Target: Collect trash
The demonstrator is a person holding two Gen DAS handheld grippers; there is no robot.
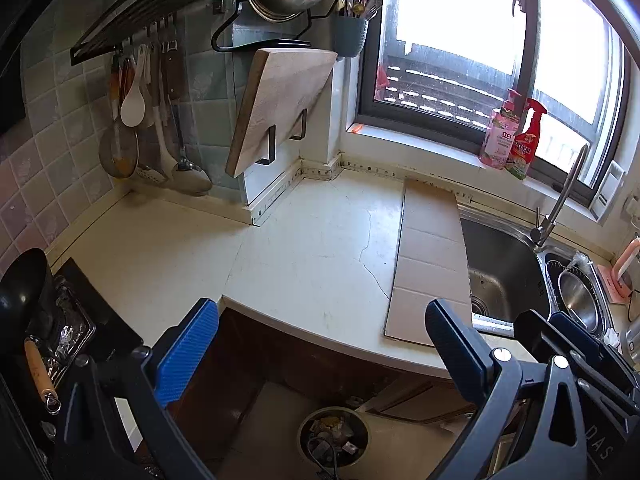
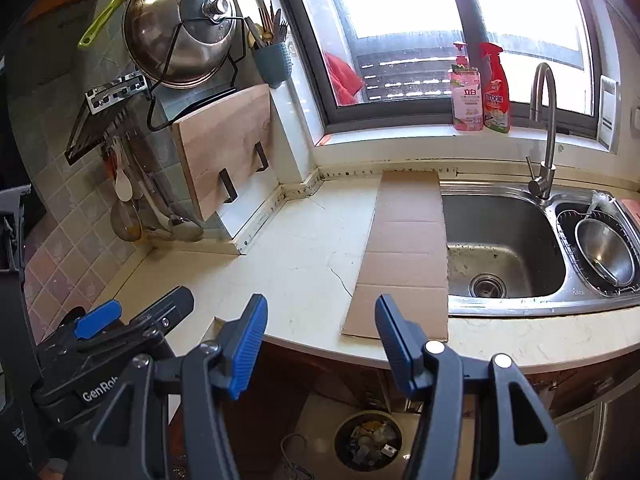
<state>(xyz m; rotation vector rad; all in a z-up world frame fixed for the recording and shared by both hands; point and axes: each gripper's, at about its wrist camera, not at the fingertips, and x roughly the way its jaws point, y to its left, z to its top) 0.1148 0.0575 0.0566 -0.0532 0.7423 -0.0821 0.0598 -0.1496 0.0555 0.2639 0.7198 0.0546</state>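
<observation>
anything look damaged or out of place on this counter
Yes. A thin crack runs across the pale countertop toward the front edge, and a flattened cardboard sheet lies beside the sink, its corner overhanging the basin.

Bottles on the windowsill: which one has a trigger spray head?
The red bottle, right of the pink pump bottle and nearer the tap.
</observation>
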